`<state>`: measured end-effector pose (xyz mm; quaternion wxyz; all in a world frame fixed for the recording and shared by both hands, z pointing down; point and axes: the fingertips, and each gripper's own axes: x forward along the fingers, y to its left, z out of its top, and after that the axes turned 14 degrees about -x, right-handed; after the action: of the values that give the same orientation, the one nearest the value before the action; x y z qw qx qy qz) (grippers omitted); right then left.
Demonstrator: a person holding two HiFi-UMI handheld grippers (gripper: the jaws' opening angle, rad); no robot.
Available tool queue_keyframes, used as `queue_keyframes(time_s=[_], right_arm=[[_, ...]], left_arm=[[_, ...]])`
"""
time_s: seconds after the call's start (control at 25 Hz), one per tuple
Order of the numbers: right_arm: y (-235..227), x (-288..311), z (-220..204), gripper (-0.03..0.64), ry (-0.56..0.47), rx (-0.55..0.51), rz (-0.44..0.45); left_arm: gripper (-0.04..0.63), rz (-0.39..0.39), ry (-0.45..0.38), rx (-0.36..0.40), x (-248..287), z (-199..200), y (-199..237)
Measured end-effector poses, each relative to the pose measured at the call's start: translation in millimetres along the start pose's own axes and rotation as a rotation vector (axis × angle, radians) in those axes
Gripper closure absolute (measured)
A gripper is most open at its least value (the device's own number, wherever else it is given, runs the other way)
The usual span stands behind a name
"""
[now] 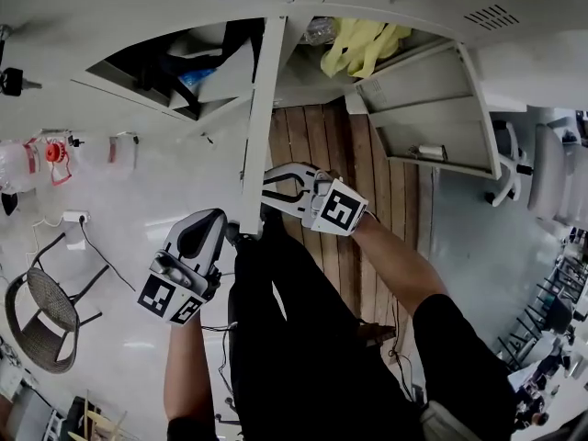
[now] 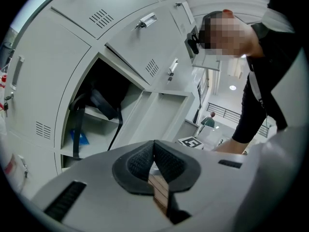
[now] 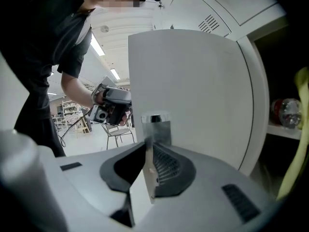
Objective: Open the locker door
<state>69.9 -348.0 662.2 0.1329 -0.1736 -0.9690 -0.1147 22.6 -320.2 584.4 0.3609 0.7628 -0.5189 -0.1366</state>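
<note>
A bank of white lockers (image 1: 138,7) stands over a strip of wooden floor (image 1: 317,154), with pale floor to either side and a wicker-seated chair (image 1: 41,315) off to the left. Two compartments are open. The left one holds a black bag (image 2: 96,98) with hanging straps, and the right one holds a yellow cloth (image 1: 363,44) and, on a shelf, a clear bottle (image 3: 287,112). The locker door (image 1: 262,108) is swung out towards the person, so the head view sees it edge-on as a narrow white strip running down between the two openings. The right claw (image 1: 266,191) is at the lower end of that strip. In the right gripper view the right claw (image 3: 147,151) is clenched on the door's thin free edge: the panel (image 3: 193,91) passes down between the two dark pads, the ribbed pad lies against the edge, and a small metal latch plate (image 3: 155,127) sits just above the grip. The left claw (image 1: 223,231) hangs just to the left of the door's lower corner, close to it, though I cannot tell whether it touches. In its own view the left claw (image 2: 154,146) is clenched on nothing. Its pads meet at the tips, and only a sliver of wooden floor shows through the gap below them. Another locker's door (image 1: 432,118) hangs open further to the right.
</note>
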Motion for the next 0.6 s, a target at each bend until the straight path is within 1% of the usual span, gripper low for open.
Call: queue_keyframes(time_s=[0.2, 0.36, 0.6], right_arm=[[-1, -11, -5, 0.557, -0.010, 0.008, 0.037], [0, -20, -7, 0.557, -0.010, 0.004, 0.065], [0, -33, -12, 0.557, -0.001, -0.004, 0.105]], left_arm=[[0.584, 0.019, -0.001, -0.011, 13, -5, -1], [0.584, 0.012, 0.008, -0.012, 23, -5, -4], [0.584, 0.007, 0.025, -0.016, 36, -6, 5]])
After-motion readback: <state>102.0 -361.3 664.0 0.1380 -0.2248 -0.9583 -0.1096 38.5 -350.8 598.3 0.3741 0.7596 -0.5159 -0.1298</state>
